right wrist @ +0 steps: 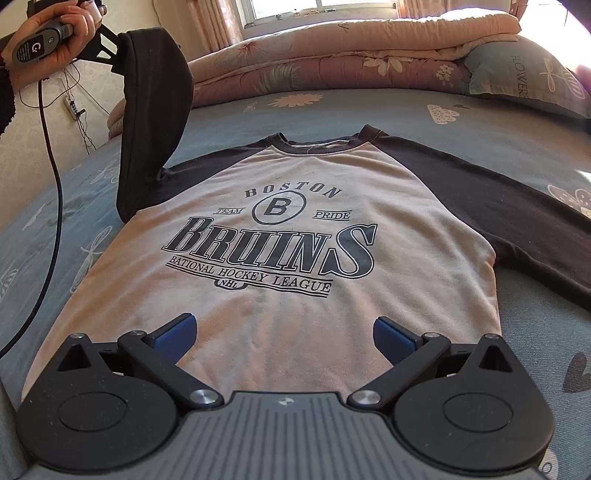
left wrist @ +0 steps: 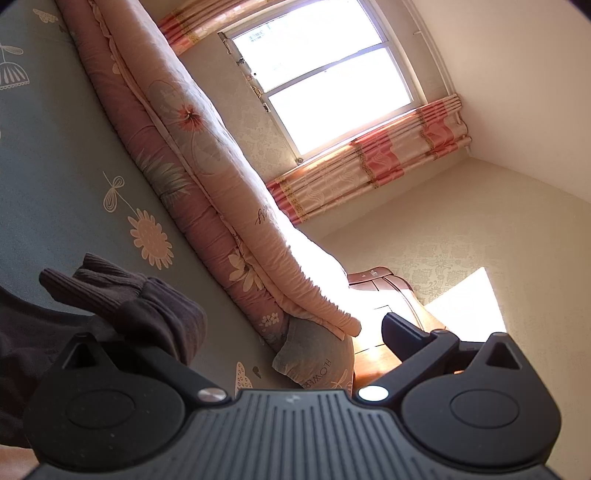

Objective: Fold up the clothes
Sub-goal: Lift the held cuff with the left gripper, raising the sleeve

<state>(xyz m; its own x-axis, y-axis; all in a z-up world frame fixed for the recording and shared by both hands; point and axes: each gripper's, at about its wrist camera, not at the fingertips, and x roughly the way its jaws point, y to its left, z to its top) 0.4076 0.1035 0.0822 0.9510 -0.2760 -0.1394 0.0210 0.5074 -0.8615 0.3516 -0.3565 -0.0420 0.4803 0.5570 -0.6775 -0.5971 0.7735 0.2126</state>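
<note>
A cream sweatshirt with dark sleeves and a Boston Bruins print lies flat, front up, on the bed. One dark sleeve stretches out flat to the right. The other sleeve is raised off the bed at the upper left, hanging from my left gripper, which a hand holds. In the left wrist view that gripper has its jaws wide apart, and the ribbed cuff is draped over its left finger. My right gripper is open low over the shirt's hem, holding nothing.
The bed has a grey-blue floral sheet. A folded pink quilt and a pillow lie along the far side under a window. A black cable hangs from the left gripper. A wooden headboard stands beyond the pillow.
</note>
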